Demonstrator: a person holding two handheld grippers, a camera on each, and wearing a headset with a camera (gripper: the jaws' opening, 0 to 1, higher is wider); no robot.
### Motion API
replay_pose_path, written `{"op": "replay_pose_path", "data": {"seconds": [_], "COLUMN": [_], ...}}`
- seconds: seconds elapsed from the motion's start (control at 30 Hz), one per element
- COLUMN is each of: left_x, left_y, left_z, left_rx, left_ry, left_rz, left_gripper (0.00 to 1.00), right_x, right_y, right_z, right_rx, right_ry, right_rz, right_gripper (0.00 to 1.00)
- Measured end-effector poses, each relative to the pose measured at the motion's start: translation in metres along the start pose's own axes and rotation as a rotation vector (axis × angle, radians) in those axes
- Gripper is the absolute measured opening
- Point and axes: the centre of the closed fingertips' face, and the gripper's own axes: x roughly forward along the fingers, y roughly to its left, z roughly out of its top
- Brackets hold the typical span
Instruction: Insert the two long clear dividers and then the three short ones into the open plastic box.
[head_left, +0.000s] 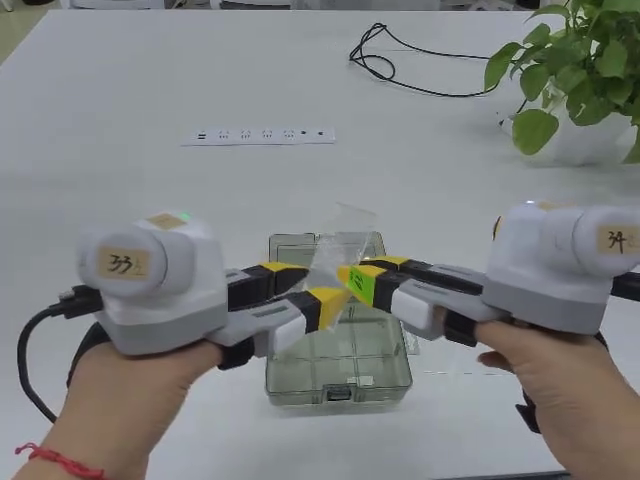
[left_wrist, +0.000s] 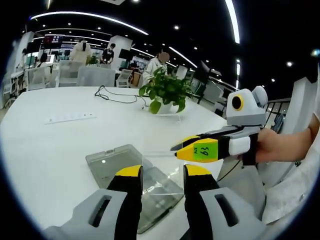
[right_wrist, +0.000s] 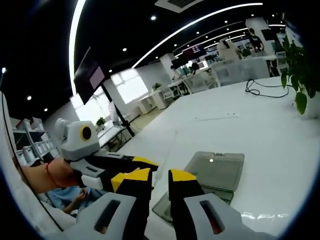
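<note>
- My left tongs (left_wrist: 162, 172) grasp the clear divider (left_wrist: 161, 184) across its width, with one side edge against each pad.
- My right tongs (head_left: 365, 272) come in from the opposite side. They are nearly closed at the divider's top edge, but I cannot tell whether they pinch it.
- The divider stands roughly upright between the two pairs of tongs, held in the air above the open plastic box (head_left: 405, 362).
- The box rests on the white counter (head_left: 150, 80), just below my tongs.
</note>
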Motion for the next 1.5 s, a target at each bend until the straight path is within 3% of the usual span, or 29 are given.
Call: {"op": "replay_pose_path", "data": {"seconds": [0.23,0.33,0.4,0.5,1.17,1.5], "left_x": [0.001,0.001,0.0,0.0,-0.004,-0.013], "left_y": [-0.002,0.001,-0.003,-0.004,-0.005,0.004], "left_z": [0.0,0.0,0.005,0.005,0.001,-0.014], "left_rx": [-0.004,0.005,-0.034,0.003,0.029,0.064], "left_ry": [-0.006,-0.013,-0.039,-0.031,-0.017,0.008], "left_rz": [0.005,0.014,-0.008,-0.009,-0.023,-0.021], "left_gripper": [0.3,0.25,0.28,0.31,0.33,0.41], "right_x": [0.002,0.002,0.002,0.002,0.002,-0.003], "right_y": [0.0,0.0,0.0,0.001,0.003,-0.005], "right_z": [-0.001,0.0,0.0,0.001,0.003,0.005], "right_rx": [0.078,0.094,0.11,0.1,0.082,0.059], "right_ry": [-0.004,-0.005,-0.01,-0.005,0.016,0.028], "right_rz": [-0.025,-0.036,-0.039,-0.036,-0.032,-0.053], "right_gripper": [0.07,0.07,0.06,0.06,0.07,0.07]}}
